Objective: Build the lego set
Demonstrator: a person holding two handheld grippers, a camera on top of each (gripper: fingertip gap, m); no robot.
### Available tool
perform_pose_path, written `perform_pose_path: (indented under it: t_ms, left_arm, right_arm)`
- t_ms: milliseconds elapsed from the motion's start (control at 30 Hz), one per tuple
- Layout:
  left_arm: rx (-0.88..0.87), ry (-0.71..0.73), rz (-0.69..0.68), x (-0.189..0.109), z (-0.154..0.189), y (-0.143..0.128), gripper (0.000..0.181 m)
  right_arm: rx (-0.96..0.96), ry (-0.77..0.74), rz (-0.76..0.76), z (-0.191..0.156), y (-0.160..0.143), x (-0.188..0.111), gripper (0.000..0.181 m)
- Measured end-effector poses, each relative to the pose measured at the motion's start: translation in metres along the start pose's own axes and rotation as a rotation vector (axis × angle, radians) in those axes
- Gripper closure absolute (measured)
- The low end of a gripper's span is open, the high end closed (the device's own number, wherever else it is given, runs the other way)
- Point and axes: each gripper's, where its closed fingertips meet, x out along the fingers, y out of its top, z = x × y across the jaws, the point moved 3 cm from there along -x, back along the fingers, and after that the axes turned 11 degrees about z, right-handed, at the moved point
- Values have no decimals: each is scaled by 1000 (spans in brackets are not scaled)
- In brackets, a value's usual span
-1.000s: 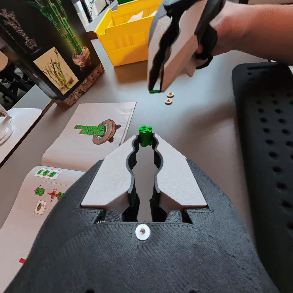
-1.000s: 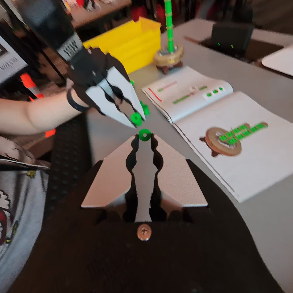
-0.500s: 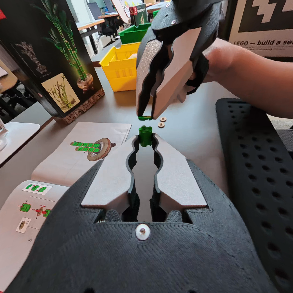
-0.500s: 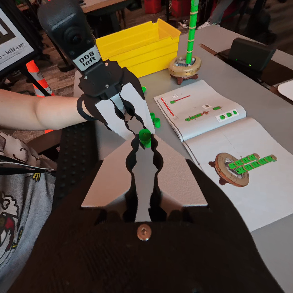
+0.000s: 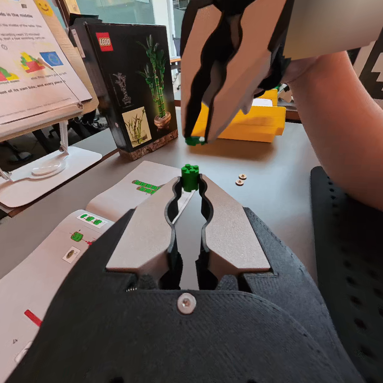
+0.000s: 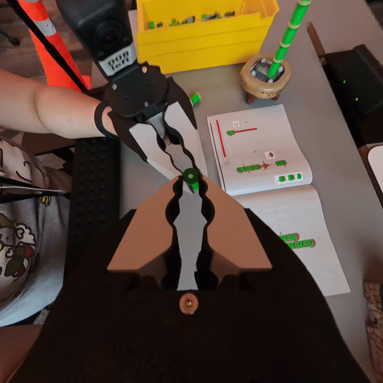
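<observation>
Left wrist view
Left gripper: jaws narrow, clamped on a green round brick, studs up, held above the tabletop.
Right gripper: comes down from above, jaws pinched on a thin green round plate; the plate hangs above the brick, apart from it.
Tan rings: two, lying side by side on the tabletop right of the brick.
Booklet: open, left of the left gripper.
Box: stands upright behind the booklet.
Yellow bin: behind the right gripper.
Black mat: at the right edge, under a forearm.

Right wrist view
Right gripper: jaws narrow, holding the plate, its centre hole facing the camera.
Left gripper: reaches in from the left, tips right under the plate; the brick shows only as a green sliver below it. Whether plate and brick touch, I cannot tell.
Bamboo stalk: upright in a tan pot, near the bin.
Loose green piece: on the tabletop between left gripper and pot.
</observation>
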Motion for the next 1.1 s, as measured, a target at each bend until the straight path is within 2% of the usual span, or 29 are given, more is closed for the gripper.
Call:
perform_pose_path:
  t_ms: [200,700,1100]
  left_arm:
    - [-29,-1,-14,1,-4,-4,166]
    - [15,-14,-6,-1,1,0,167]
    - [120,0,-58,-1,3,-3,167]
  right_arm:
    - [23,-13,-63,7,-18,9,167]
    - [-25,-23,-64,4,-16,11,167]
    - [-23,-15,-93,2,-21,13,167]
